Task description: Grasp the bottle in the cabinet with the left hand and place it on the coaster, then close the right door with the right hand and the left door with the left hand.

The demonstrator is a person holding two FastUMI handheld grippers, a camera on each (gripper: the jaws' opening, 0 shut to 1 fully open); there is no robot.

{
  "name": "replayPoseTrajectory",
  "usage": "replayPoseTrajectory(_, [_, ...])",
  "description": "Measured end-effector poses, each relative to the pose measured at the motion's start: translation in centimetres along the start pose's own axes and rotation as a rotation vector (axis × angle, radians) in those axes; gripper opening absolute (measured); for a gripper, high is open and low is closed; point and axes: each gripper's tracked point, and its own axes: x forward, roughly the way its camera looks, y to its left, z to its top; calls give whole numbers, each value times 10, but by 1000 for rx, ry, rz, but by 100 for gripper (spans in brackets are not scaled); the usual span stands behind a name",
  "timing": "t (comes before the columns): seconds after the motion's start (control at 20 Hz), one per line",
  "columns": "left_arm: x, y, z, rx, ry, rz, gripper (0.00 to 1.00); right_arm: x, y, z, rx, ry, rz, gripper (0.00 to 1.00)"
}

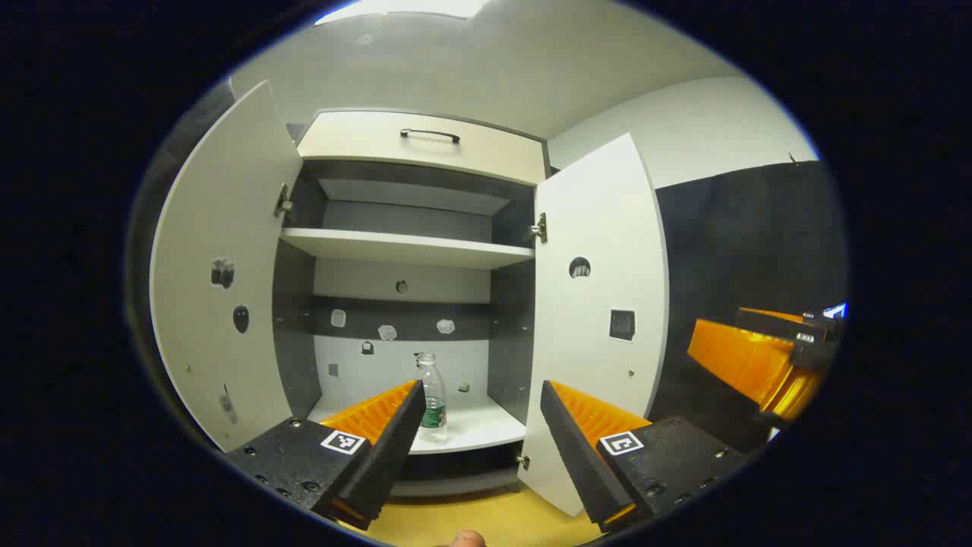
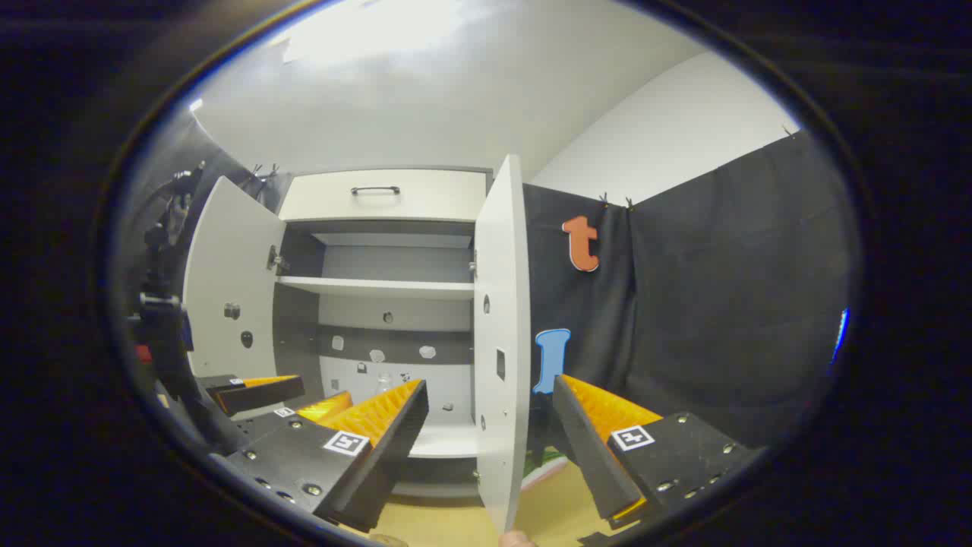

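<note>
Bottle point(image 1: 432, 396) stands upright on cabinet's bottom shelf point(image 1: 486, 433), both doors open. My left hand-held gripper point(image 1: 478, 425) wide, empty, short of it. Clear plastic: I judge light, slippery, squashable; grip mid-body at label.

Centre frame in the left gripper view, a cabinet point(image 1: 410, 251) stands with both doors swung outward. A bottle point(image 1: 431, 395) stands upright on its bottom shelf point(image 1: 471, 425), an upper shelf point(image 1: 402, 247) above it, a drawer point(image 1: 425, 144) on top.
</note>
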Motion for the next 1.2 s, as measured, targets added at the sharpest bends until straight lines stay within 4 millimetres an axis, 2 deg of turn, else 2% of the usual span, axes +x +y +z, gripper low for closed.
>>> replayPoseTrajectory(0.05, [-3, 2, 4, 5, -1, 8, 96, 2, 0, -1, 0, 4, 4, 100])
replayPoseTrajectory(0.15, [-7, 2, 6, -5, 1, 16, 96, 5, 1, -6, 2, 14, 17, 100])
replayPoseTrajectory(0.2, [-8, 1, 6, -13, 7, 18, 93, 7, 3, -7, -1, 15, 26, 100])
replayPoseTrajectory(0.25, [-9, 0, 4, -20, 15, 22, 96, 7, 5, -8, -5, 16, 36, 100])
replayPoseTrajectory(0.5, [-12, 1, 3, -27, 33, 39, 96, 16, 12, -18, -19, 46, 69, 100])
replayPoseTrajectory(0.85, [-12, 5, -9, -26, 76, 70, 96, 23, 18, -24, -41, 55, 86, 100])
replayPoseTrajectory(1.2, [-11, 20, -15, -24, 95, 112, 96, 27, 28, -26, -34, 55, 125, 100])
